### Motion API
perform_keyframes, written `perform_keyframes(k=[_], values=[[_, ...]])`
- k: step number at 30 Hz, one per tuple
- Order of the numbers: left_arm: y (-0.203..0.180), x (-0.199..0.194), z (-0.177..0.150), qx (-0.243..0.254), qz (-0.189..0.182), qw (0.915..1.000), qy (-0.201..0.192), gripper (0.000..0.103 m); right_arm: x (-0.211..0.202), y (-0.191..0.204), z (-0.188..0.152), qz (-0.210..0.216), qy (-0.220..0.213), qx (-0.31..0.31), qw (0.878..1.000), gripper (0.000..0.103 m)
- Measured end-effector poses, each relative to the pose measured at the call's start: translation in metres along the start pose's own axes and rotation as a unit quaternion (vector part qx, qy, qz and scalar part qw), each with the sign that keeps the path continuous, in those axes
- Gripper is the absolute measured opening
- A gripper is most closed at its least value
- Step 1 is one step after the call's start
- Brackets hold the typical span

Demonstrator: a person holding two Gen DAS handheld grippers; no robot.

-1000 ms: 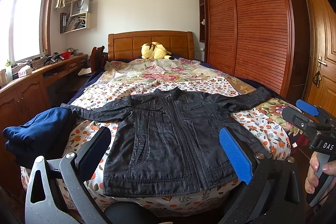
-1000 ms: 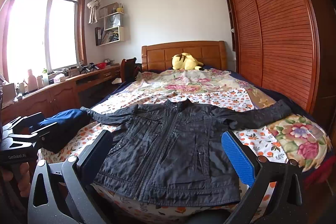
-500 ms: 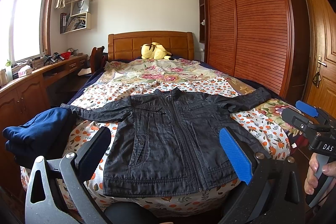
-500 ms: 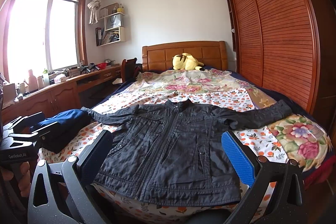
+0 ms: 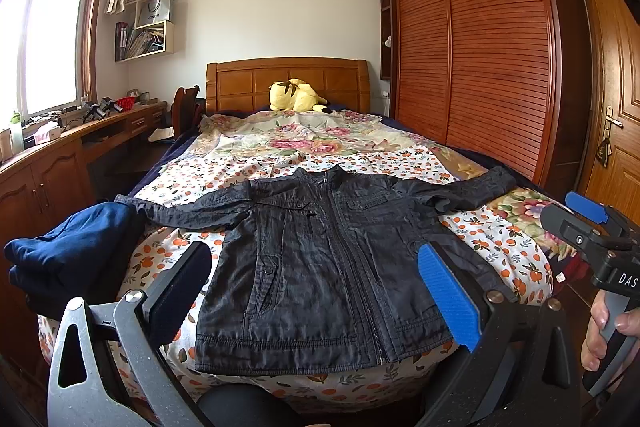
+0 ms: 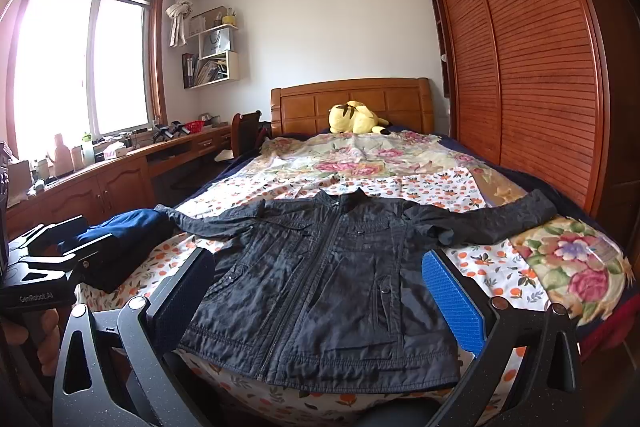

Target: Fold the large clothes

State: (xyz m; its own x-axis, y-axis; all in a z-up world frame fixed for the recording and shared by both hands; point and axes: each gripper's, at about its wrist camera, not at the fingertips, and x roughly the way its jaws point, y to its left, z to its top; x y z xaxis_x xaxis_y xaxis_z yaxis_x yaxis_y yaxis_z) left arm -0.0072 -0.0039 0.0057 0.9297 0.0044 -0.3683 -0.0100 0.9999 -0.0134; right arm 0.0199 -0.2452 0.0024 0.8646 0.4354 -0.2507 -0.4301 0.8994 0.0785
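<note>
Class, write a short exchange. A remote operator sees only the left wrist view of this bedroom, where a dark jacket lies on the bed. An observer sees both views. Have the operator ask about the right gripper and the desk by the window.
Operator: I see the right gripper only from its side. Is it open?
Observer: Yes. The right gripper has its fingers spread wide with nothing between them. The jacket lies flat beyond them.
Operator: What is on the window end of the desk?
Observer: Several bottles stand on the desk beneath the window.
</note>
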Motion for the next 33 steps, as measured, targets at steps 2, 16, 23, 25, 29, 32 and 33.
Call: perform_keyframes(k=[2,16,23,25,29,32,33], values=[[0.0001,0.0001,-0.0001,0.000,0.000,1.0000,0.000,0.103,-0.0001,-0.0002,-0.0001,0.000,0.000,0.000,1.000,0.103],[0.0000,0.0002,-0.0007,0.000,0.000,1.0000,0.000,0.103,-0.0004,0.0002,-0.0002,0.001,0.000,0.001,1.000,0.103],[0.0002,0.0003,-0.0005,0.000,0.000,1.0000,0.000,0.103,-0.0005,0.0011,-0.0018,0.001,-0.002,0.001,1.000,0.103],[0.0001,-0.0001,-0.0004,-0.001,0.000,1.0000,0.000,0.103,-0.0005,0.0012,-0.0019,0.001,-0.002,0.001,1.000,0.103],[0.0000,0.0009,-0.0012,-0.001,0.000,1.0000,0.000,0.103,-0.0006,0.0011,-0.0017,0.001,-0.002,0.001,1.000,0.103],[-0.0002,0.0010,-0.0013,-0.001,0.000,1.0000,0.001,0.103,-0.0004,0.0007,-0.0017,0.001,-0.002,0.001,1.000,0.103],[-0.0006,0.0008,-0.0016,-0.001,-0.001,1.0000,0.001,0.103,0.0000,0.0011,-0.0019,0.001,-0.002,0.001,1.000,0.103]])
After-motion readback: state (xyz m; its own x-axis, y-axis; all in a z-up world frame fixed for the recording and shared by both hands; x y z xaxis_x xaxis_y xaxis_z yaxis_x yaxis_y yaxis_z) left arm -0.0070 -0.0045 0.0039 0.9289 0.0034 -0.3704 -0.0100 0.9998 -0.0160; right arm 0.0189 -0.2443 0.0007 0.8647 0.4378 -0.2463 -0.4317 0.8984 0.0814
